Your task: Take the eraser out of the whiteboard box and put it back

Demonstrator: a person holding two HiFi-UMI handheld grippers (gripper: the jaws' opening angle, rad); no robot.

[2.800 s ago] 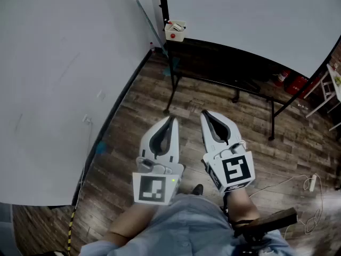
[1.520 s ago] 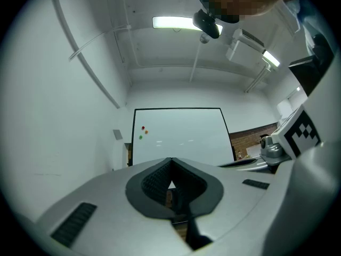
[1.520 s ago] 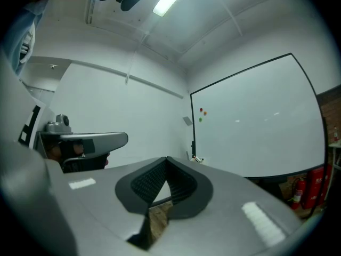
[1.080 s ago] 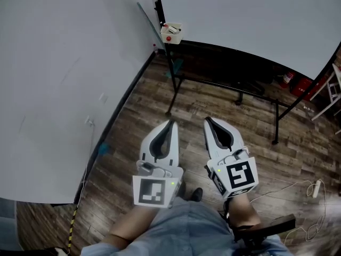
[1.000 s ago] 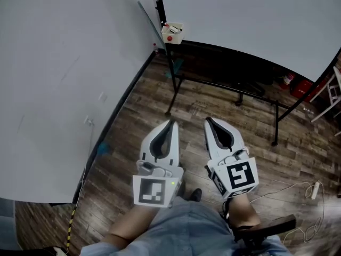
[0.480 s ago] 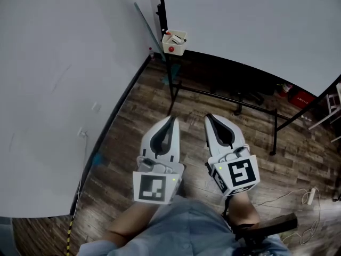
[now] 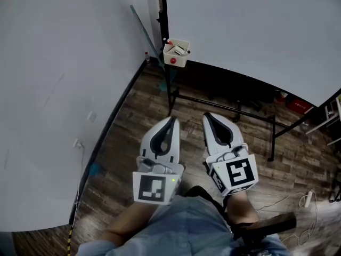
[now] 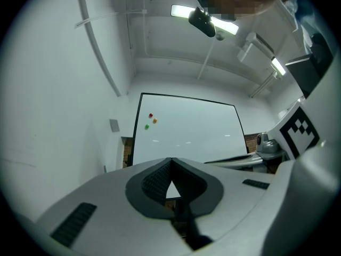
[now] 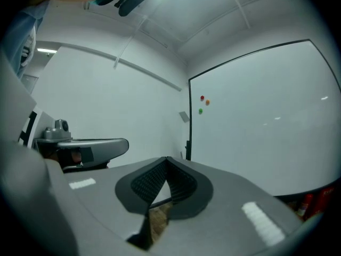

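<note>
A small cream whiteboard box [image 7: 177,54] with a red dot on its front hangs at the lower left corner of the whiteboard [image 7: 256,31]. Small items lie inside it; I cannot tell the eraser among them. My left gripper [image 7: 171,119] and right gripper [image 7: 205,115] are held side by side over the wooden floor, well short of the box, both pointing toward the board. Each is shut with nothing between its jaws. In the left gripper view the whiteboard [image 8: 186,129] stands ahead; the right gripper view shows the whiteboard [image 9: 266,132] at the right.
A black stand frame [image 7: 224,108] carries the board, its legs on the wooden floor [image 7: 133,137]. A grey wall [image 7: 64,89] runs along the left. Red objects [image 7: 298,104] sit behind the stand at the right. A white cable and plug [image 7: 306,197] lie at the lower right.
Both grippers and the view have moved toward the whiteboard; the box now sits lower and nearer in the head view. The jaws stay shut.
</note>
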